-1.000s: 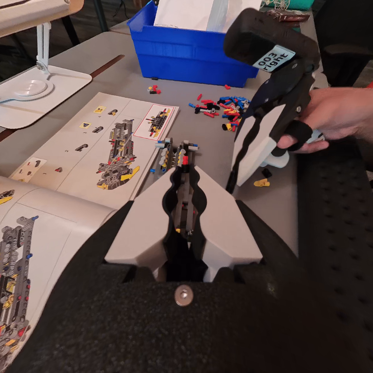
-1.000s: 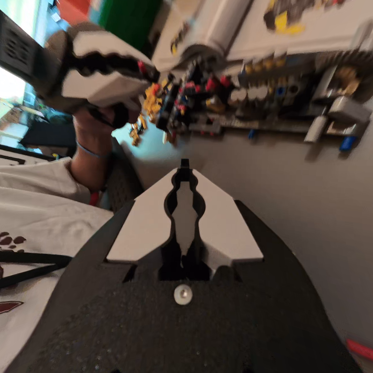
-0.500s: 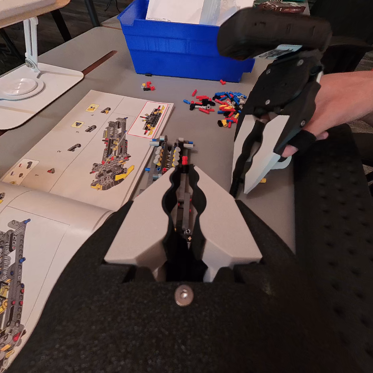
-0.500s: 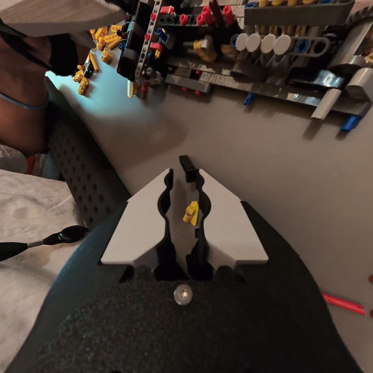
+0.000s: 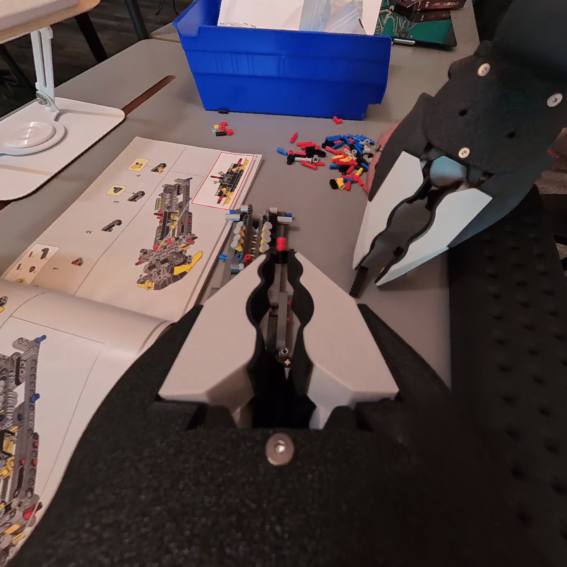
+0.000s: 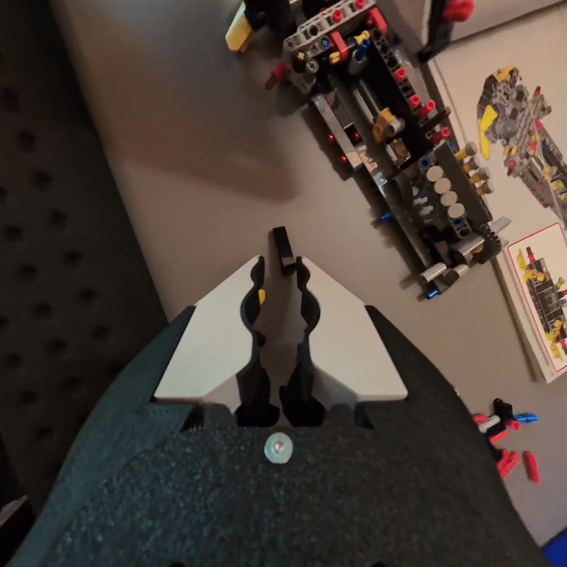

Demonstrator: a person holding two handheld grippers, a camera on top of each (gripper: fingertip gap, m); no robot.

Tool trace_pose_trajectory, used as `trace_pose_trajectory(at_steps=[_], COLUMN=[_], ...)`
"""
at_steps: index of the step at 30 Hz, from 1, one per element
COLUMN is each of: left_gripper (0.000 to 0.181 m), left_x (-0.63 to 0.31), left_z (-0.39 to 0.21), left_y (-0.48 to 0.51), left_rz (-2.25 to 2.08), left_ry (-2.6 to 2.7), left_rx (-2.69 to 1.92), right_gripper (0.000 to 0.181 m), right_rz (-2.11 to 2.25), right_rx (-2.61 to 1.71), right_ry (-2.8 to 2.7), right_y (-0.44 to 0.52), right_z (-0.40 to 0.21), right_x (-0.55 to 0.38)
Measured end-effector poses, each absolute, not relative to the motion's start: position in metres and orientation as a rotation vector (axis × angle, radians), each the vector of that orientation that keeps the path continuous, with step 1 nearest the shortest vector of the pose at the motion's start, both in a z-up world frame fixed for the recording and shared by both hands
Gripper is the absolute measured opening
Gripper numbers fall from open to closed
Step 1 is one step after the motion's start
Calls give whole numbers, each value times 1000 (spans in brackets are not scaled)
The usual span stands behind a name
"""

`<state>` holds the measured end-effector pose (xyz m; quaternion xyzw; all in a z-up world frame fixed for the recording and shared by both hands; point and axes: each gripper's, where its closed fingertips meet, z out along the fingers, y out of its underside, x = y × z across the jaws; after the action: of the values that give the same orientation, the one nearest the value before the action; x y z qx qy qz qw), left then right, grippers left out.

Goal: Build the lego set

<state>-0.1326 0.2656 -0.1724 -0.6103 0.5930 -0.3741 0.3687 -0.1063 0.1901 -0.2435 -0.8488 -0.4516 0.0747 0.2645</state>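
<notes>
Two grippers work around the grey lego model [image 5: 256, 242] on your table [image 5: 322, 221].
Your left gripper [image 5: 280, 260] is clamped on the model's near end, a grey beam pinched between its fingers. Your right gripper [image 6: 279, 260], just right of the model, points down at the table with its jaws parted and empty; a small black piece [image 6: 283, 250] lies at its tips, a yellow piece [image 6: 261, 297] under them. Beyond the model sits the loose parts pile [image 5: 340, 159]; left of it, the open instruction booklet [image 5: 122, 221].
</notes>
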Motion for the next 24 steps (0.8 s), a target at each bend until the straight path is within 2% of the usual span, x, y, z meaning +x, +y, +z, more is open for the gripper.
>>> trace_pose_trajectory(at_steps=[7, 11, 19, 24], left_gripper=[6, 6, 6, 6], left_x=[-132, -133, -133, -132], left_z=[-171, -171, -173, -175], left_y=[263, 262, 259, 258], left_rz=[-970, -979, -982, -982], left_ry=[1529, 1535, 1556, 1562], left_rx=[-1559, -1561, -1562, -1562], right_gripper=[7, 7, 7, 21], right_rz=[316, 1117, 790, 601], right_rx=[-2344, -2538, -2688, -2601], right_ry=[-1148, -673, -808, -921], right_y=[197, 182, 177, 185], right_z=[-247, -231, -250, -248], right_x=[-107, -125, -98, -93])
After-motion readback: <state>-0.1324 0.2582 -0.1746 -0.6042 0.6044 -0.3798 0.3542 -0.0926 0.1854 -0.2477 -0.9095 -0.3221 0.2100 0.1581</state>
